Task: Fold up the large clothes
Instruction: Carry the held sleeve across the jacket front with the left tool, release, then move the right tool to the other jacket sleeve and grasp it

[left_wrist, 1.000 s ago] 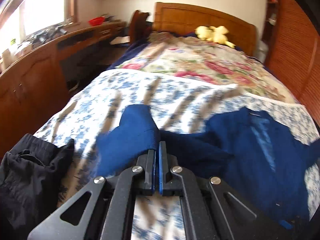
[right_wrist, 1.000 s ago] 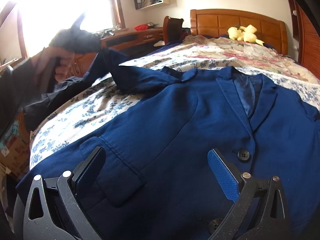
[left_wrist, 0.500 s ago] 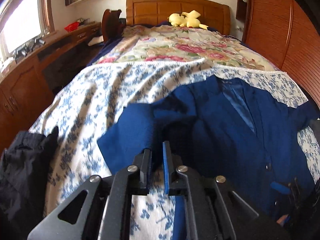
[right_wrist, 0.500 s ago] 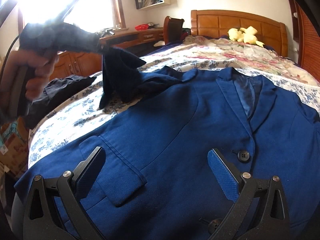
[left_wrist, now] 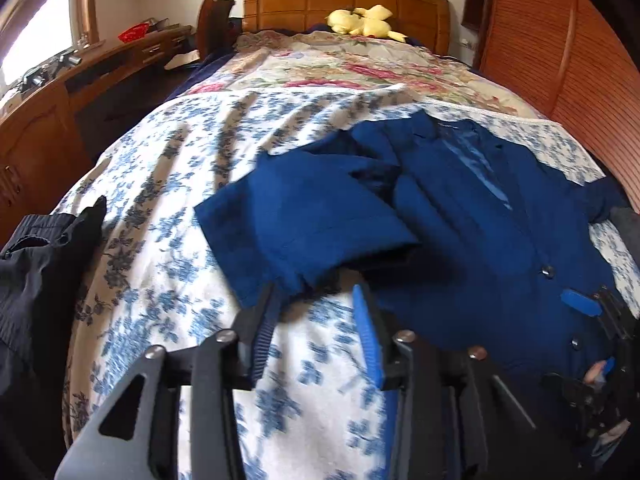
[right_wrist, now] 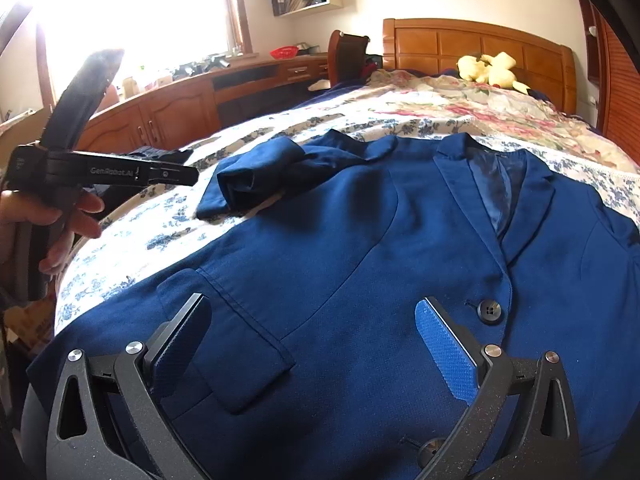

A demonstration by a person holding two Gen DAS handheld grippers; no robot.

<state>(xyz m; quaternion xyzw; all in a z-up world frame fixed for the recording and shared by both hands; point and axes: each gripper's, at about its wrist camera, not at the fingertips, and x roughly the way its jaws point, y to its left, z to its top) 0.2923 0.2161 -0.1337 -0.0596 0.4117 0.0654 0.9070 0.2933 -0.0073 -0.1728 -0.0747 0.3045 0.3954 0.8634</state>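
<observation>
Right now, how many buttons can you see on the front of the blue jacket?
2: one button beside the lapel's end, another lower, near the hem, between the right gripper's fingers. More may be hidden.

**Jacket spread across the foot of the bed**

The jacket (right_wrist: 360,280) lies flat on the bed (left_wrist: 180,184), collar toward the headboard (right_wrist: 472,46). Its sleeve (left_wrist: 304,228) lies folded at its left side. Left of that, at the bed's edge, sits a heap of trousers (left_wrist: 36,280). A soft toy (left_wrist: 364,22) rests against the headboard. A bench (right_wrist: 180,104) runs along the bed's left.
</observation>
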